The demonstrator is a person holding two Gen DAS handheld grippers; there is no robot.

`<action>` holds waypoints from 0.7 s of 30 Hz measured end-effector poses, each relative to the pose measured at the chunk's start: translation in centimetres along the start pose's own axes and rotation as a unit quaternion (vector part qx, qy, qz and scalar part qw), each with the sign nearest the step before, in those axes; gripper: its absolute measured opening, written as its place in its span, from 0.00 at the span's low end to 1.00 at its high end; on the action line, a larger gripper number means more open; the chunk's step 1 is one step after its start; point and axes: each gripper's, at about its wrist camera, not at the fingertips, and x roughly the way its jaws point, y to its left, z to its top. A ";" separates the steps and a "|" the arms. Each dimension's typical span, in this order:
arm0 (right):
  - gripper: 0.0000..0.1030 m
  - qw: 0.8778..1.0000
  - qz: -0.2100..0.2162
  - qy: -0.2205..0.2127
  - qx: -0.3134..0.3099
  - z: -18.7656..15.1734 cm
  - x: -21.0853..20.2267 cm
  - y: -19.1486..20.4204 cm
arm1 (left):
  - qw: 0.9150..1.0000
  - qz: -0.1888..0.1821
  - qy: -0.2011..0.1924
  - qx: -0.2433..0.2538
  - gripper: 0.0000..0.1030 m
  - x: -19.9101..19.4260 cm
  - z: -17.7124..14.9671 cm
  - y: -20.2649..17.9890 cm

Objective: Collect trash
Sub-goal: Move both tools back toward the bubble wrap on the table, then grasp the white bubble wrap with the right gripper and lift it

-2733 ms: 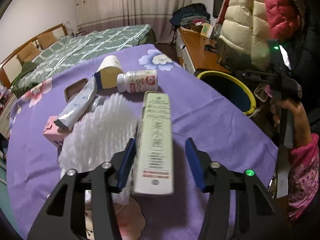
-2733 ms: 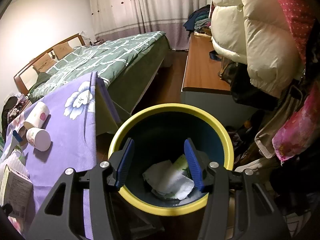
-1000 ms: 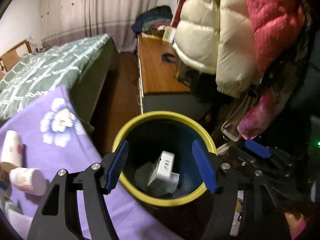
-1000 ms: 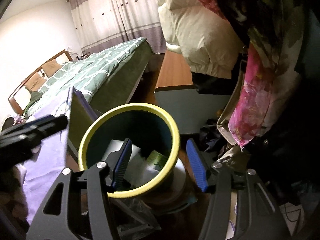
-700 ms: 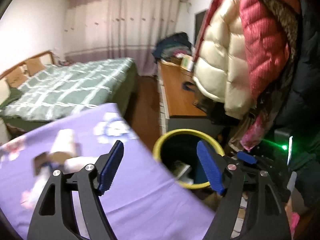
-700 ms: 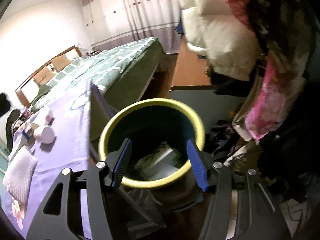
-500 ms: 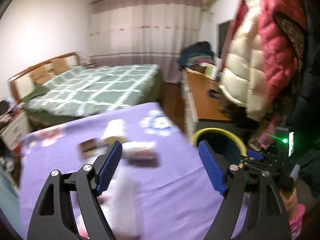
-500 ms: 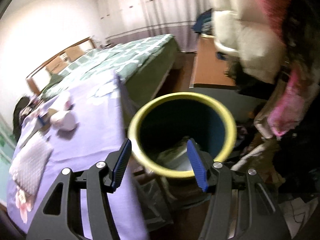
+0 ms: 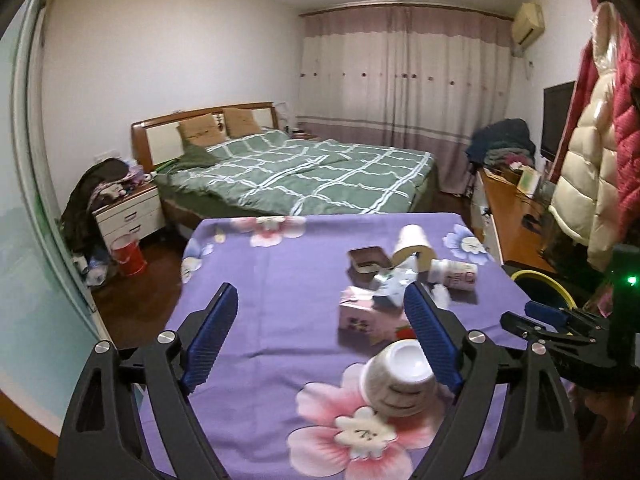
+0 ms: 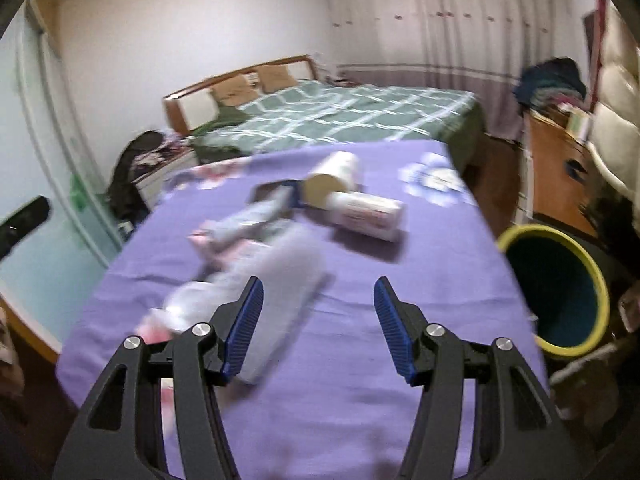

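Observation:
Trash lies on the purple flowered tablecloth: a tipped white cup, a pink box, a white bottle, a paper cup and a brown tin. My left gripper is open and empty over the table, with the tipped cup at its right finger. My right gripper is open and empty above the table near a blurred white foam sheet. The white bottle lies beyond. The yellow-rimmed bin stands right of the table.
A green checked bed stands behind the table. A nightstand and a red bucket are at the left. A wooden desk and hanging jackets are at the right. The right gripper shows in the left wrist view.
My left gripper carried the long box to the bin and left it there, then swung back over the table. My right gripper swung from over the bin to the table.

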 end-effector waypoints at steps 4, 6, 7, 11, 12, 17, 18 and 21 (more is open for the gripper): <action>0.54 0.999 0.021 0.010 -0.026 -0.4 1.2 3.8 | 1.000 -0.005 0.005 -0.014 0.82 0.3 -0.7 1.2; 0.54 0.999 0.014 0.017 -0.034 -0.7 2.1 4.8 | 1.000 -0.008 0.006 -0.017 0.82 0.3 -0.9 1.4; 0.54 0.999 0.011 0.021 -0.035 -0.8 2.7 5.1 | 1.000 -0.009 0.006 -0.018 0.82 0.3 -1.0 1.4; 0.54 0.999 0.002 0.039 -0.032 -1.4 4.1 5.1 | 1.000 -0.016 0.013 -0.021 0.82 0.9 -1.3 1.4; 0.53 0.999 -0.001 0.043 -0.031 -1.5 4.4 4.9 | 1.000 -0.017 0.014 -0.021 0.82 1.0 -1.3 1.3; 0.21 0.998 0.004 0.057 -0.023 -2.0 4.7 3.7 | 0.999 -0.025 0.024 -0.021 0.82 2.0 -1.6 0.8; 0.15 0.998 0.004 0.059 -0.023 -2.0 4.7 3.5 | 0.999 -0.026 0.025 -0.020 0.82 2.1 -1.6 0.6; 0.11 0.998 0.005 0.056 -0.020 -2.0 4.2 2.8 | 0.999 -0.030 0.029 -0.015 0.82 2.6 -1.8 -0.1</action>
